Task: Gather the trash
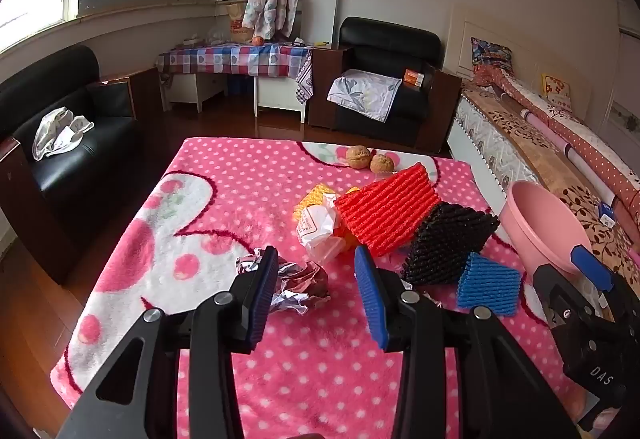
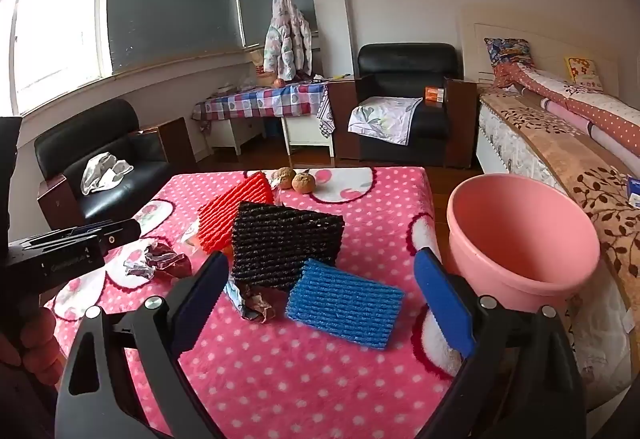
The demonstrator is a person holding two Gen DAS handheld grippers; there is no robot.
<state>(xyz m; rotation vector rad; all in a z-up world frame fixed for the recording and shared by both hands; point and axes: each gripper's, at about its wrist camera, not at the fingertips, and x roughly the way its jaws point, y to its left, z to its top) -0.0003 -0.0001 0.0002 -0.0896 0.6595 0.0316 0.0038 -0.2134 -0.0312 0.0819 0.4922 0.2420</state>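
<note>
Trash lies on a pink polka-dot blanket over a table: a red foam net, a black foam net, a blue foam net, a crumpled white wrapper and crumpled foil. My left gripper is open just above the foil, which sits between its fingers. My right gripper is open and empty, with the blue net and a small foil scrap between its fingers. A pink basin stands at the table's right edge.
Two walnuts lie at the blanket's far edge. A yellow net peeks from under the wrapper. Black armchairs stand behind and left, a bed on the right, and a checked table by the window.
</note>
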